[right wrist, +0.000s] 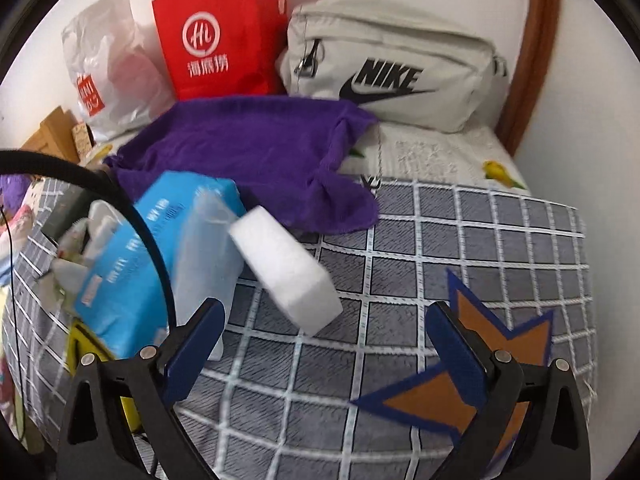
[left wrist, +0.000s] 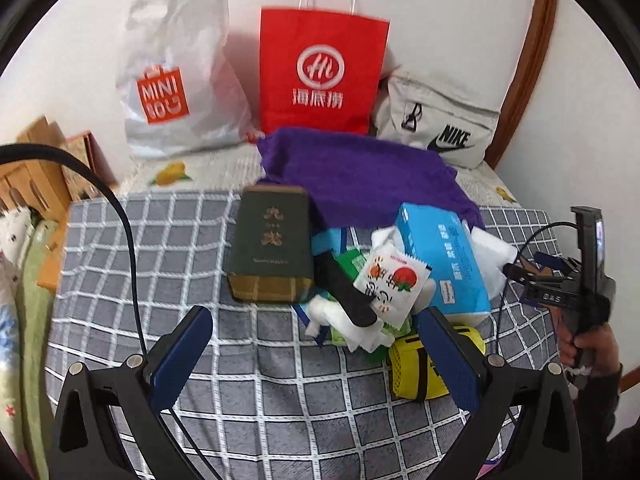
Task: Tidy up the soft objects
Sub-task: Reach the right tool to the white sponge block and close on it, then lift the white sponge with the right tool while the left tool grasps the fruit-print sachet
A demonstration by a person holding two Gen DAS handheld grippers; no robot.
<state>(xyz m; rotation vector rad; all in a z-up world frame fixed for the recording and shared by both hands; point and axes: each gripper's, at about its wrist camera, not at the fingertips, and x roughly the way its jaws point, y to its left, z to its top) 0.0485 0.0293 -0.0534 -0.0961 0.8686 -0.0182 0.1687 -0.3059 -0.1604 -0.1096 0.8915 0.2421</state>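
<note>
Three bags stand against the wall at the head of the bed: a white plastic bag [left wrist: 172, 76], a red paper bag [left wrist: 320, 72] and a grey waist bag [right wrist: 388, 68]. We read them as the places where the soft things are meant to go, since they sit propped and within reach behind the heap.

Both of our claws are released and carry nothing. Our left claw [left wrist: 316, 356] hovers over the checked blanket [left wrist: 180, 240] just short of the heap, its two pads spread to either side of the pile's near edge. Our right claw [right wrist: 328, 344] hangs over bare blanket, beside a white foam block [right wrist: 284, 268] that leans tilted against the blue tissue pack [right wrist: 132, 256].

The soft things lie mid-bed in one loose pile: a purple towel [left wrist: 360, 176] spread behind, the tissue pack on top, a snack packet with a peach on it [left wrist: 394, 284], crumpled white tissues [left wrist: 348, 320] and a yellow pouch [left wrist: 416, 364] at the front, touching our left claw's right pad. A dark green box [left wrist: 272, 244] lies just left of the pile; it looks stiff, so we judge it is no part of the sorting. An orange and blue star shape [right wrist: 472, 372] lies on the blanket under our right claw.

We judge that sorting has hardly started, and the foam block seems the nearest pick for our right claw.
</note>
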